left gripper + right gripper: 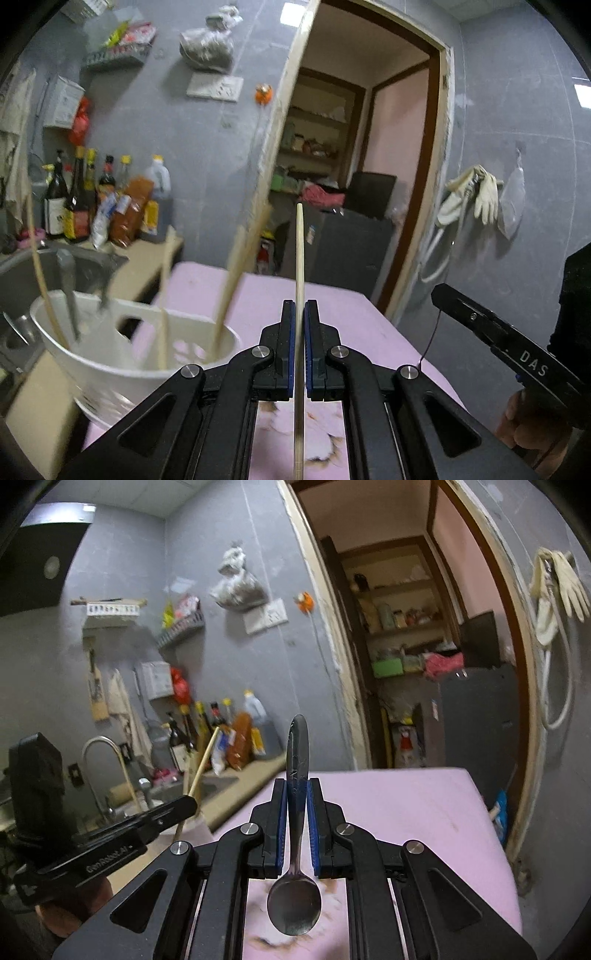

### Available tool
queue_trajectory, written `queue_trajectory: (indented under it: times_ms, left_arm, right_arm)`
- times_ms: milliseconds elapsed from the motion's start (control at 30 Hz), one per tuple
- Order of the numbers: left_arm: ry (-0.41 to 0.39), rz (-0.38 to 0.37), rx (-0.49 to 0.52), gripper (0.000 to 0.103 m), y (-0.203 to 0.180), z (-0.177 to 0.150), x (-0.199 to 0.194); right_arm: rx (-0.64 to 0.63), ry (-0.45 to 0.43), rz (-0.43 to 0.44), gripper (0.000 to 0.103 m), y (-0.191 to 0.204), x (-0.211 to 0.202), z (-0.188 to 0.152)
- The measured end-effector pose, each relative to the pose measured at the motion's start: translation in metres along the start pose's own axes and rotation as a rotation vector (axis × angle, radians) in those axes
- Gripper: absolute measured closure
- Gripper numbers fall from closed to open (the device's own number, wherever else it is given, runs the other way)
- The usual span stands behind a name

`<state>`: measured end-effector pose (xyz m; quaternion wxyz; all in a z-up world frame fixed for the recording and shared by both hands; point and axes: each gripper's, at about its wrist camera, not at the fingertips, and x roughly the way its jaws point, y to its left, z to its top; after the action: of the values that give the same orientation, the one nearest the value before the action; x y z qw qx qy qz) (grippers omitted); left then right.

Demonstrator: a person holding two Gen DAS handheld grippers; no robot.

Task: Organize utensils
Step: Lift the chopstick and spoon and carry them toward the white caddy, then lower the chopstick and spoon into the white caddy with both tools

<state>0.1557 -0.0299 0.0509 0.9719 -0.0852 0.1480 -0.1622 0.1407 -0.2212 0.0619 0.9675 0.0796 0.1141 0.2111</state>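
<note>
1. Closest to the left wrist camera, the left gripper [299,314] has its blue-padded jaws pressed together on a single pale chopstick [299,258], which stands upright between them, its tip above the jaws and its lower end running down past the bottom edge of the view.
2. To the left of that gripper sits a white holder [110,354] on the pink table [354,310]; inside it lean several more chopsticks [236,266], blurred by motion, and a grey metal utensil [68,280] whose kind cannot be told.
3. Behind the holder, a row of sauce bottles [92,199] stands on a beige counter against the grey wall.
4. At the right edge of the same view, the right gripper [491,328] shows only as a black side bar, held by a hand [528,424].
5. In the right wrist view, the left gripper [186,805] reaches in from the left with the chopstick [203,764] slanting up out of it.
6. At the centre, the right gripper [297,797] clamps the handle of a metal spoon [295,904]; the handle rises above the jaws and the bowl hangs below them, facing the camera, above the pink table [424,805].
7. On the right, an open doorway [406,646] shows shelves, and pale gloves [557,587] hang on the wall.
</note>
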Motion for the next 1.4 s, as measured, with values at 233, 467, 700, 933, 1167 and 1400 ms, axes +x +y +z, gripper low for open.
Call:
queue_trajectory:
  times_ms: [233,467,700,933,1167,1400]
  left_arm:
    - [-0.098,-0.006,0.018,0.101,0.031,0.033,-0.029]
    - [-0.191,0.042,0.01,0.101,0.07,0.06,-0.049]
    - [-0.239,0.114,-0.077,0.101,0.117,0.068,-0.053]
    - [-0.262,0.173,-0.189,0.101,0.161,0.069,-0.045]
    - [-0.275,0.245,-0.192,0.101,0.167,0.055,-0.032]
    - [-0.275,0.324,-0.168,0.101,0.161,0.037,-0.019]
  right_arm:
    - [-0.01,-0.077,0.056,0.095,0.039,0.013,0.02]
    - [0.008,-0.117,0.146,0.095,0.075,0.04,0.033]
    - [-0.005,-0.143,0.177,0.095,0.101,0.063,0.028]
    - [0.019,-0.163,0.149,0.095,0.105,0.082,0.015]
    - [0.018,-0.156,0.142,0.095,0.105,0.094,-0.001]
    - [0.01,-0.128,0.139,0.095,0.105,0.101,-0.012]
